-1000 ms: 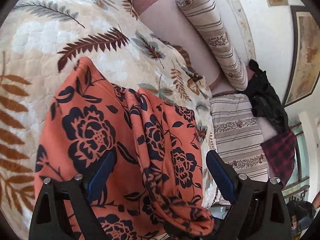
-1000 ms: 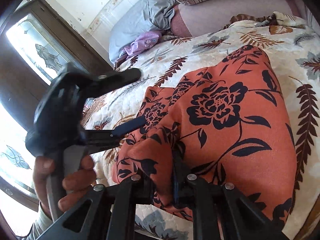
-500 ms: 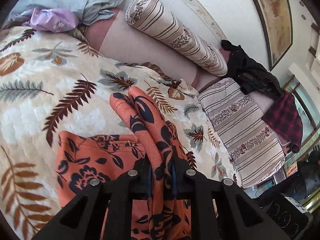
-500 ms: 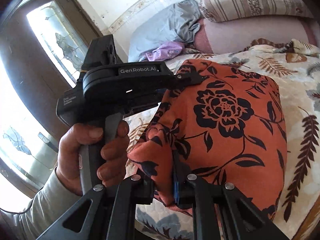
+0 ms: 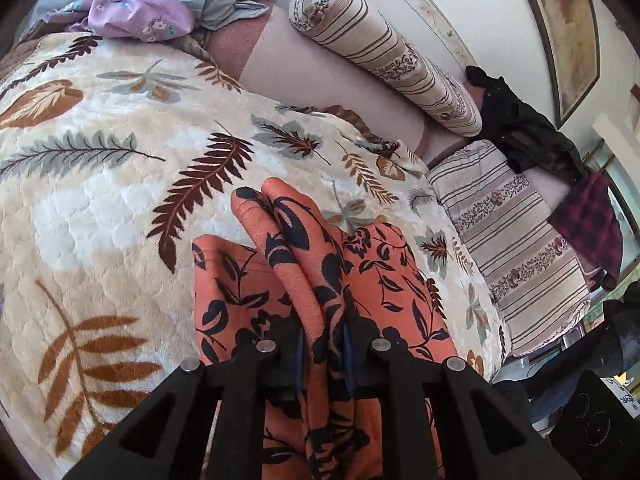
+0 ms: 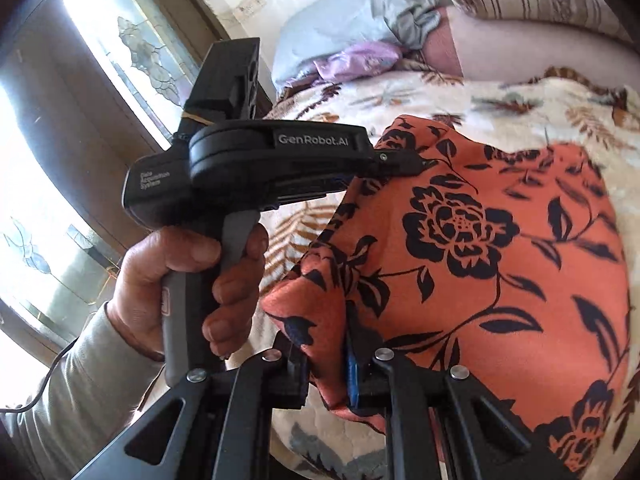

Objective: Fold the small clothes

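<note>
An orange garment with a black flower print point(image 6: 500, 248) lies on the leaf-patterned blanket point(image 5: 100, 184) of a bed. My left gripper point(image 5: 322, 344) is shut on a bunched fold of this garment point(image 5: 296, 248), which sticks up between its fingers. In the right wrist view the left gripper point(image 6: 416, 162) pinches the garment's far corner. My right gripper point(image 6: 326, 368) is shut on the garment's near corner and holds that edge raised off the blanket.
A striped bolster point(image 5: 384, 52) and a striped cushion point(image 5: 508, 240) lie along the wall. Dark clothes point(image 5: 524, 128) and a red checked cloth point(image 5: 588, 228) lie at the right. A grey pillow point(image 6: 352, 28) and purple cloth point(image 6: 356, 60) lie at the bed's head. A window point(image 6: 80, 128) stands at the left.
My left gripper was open over the garment a second ago, then shut on a fold of it. Both grippers have lifted the garment's edge higher.
</note>
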Demonstrator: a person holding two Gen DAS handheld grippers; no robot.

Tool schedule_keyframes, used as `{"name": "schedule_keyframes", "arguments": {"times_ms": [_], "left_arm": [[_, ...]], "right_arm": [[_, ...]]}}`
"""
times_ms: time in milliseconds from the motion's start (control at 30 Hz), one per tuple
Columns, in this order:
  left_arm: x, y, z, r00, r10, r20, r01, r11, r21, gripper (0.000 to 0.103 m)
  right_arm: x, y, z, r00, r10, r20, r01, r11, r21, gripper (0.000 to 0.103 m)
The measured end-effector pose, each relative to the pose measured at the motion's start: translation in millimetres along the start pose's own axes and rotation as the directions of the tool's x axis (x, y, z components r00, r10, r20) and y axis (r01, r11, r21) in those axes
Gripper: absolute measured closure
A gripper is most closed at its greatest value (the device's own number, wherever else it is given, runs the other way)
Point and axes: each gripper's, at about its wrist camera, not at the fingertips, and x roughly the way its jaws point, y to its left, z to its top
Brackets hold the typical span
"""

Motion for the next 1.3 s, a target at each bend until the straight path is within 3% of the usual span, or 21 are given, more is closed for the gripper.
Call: {"name": "schedule_keyframes", "arguments": {"times_ms": [100,167,233,300,333,400,433,467,567,700,800,867,900,967,1033,1167,1300], "left_arm": [[28,45,-14,0.993,0.033,-0.116,-0.046,0.992,-0.116,0.078],[19,53,-20,0.998,-0.010,-0.060,0.001,0.989,-0.150,0.078],[9,46,-20,0.998,0.061,-0.036,-0.065,0.990,-0.123,0.058],[2,39,-21,0.989,0.142,-0.038,-0.145,0.985,-0.092,0.052],[-3,38,-22,0.989,0.146,-0.034,-0.149,0.984,-0.100,0.052],[-17,38,-25,0.988,0.153,-0.018,-0.154,0.979,-0.130,0.052],[-24,36,-27,0.986,0.166,-0.005,-0.165,0.976,-0.139,0.052],[-33,33,-30,0.986,0.168,0.014,-0.164,0.976,-0.146,0.052],[-57,15,-39,0.985,0.164,0.055,-0.156,0.979,-0.129,0.052],[-80,-15,-50,0.987,0.139,0.081,-0.132,0.987,-0.093,0.052],[-63,-27,-73,0.984,0.176,0.002,-0.176,0.982,-0.063,0.052],[-39,-12,-97,0.949,0.294,-0.114,-0.303,0.950,-0.079,0.061],[-36,-1,-110,0.945,0.298,-0.134,-0.314,0.943,-0.113,0.061],[-48,10,-123,0.965,0.251,-0.080,-0.262,0.945,-0.197,0.059],[-54,6,-126,0.958,0.277,-0.072,-0.286,0.937,-0.200,0.059],[-59,-26,-119,0.926,0.377,-0.033,-0.378,0.922,-0.078,0.061],[-65,-65,-102,0.917,0.389,0.091,-0.393,0.919,0.029,0.059]], "right_arm": [[27,0,-13,0.996,-0.008,-0.087,0.011,1.000,0.029,0.079],[35,-4,-23,0.996,0.018,-0.086,-0.013,0.998,0.056,0.076],[29,-8,-26,0.997,0.046,-0.062,-0.042,0.996,0.076,0.074],[26,-15,-30,0.995,0.082,-0.054,-0.076,0.991,0.113,0.070],[23,-16,-32,0.995,0.090,-0.052,-0.084,0.989,0.119,0.068],[19,-14,-33,0.992,0.125,-0.034,-0.120,0.986,0.118,0.048],[17,-12,-34,0.987,0.159,-0.015,-0.157,0.981,0.113,0.025],[14,-7,-38,0.986,0.166,-0.002,-0.165,0.982,0.092,0.017],[12,4,-45,0.987,0.158,0.010,-0.158,0.986,0.046,0.016],[-14,-13,-59,0.977,0.205,0.067,-0.213,0.965,0.153,0.016],[-37,-30,-64,0.976,0.189,0.105,-0.206,0.960,0.187,0.016],[-56,-44,-71,0.974,0.182,0.133,-0.208,0.953,0.218,0.016],[-65,-53,-72,0.972,0.177,0.152,-0.209,0.950,0.233,0.016],[-83,-69,-80,0.970,0.163,0.183,-0.207,0.943,0.261,0.016],[-97,-88,-87,0.968,0.151,0.202,-0.209,0.928,0.308,0.016],[-116,-125,-98,0.962,0.142,0.232,-0.230,0.882,0.411,0.016],[-124,-152,-96,0.949,0.147,0.278,-0.272,0.827,0.492,0.016]]}}
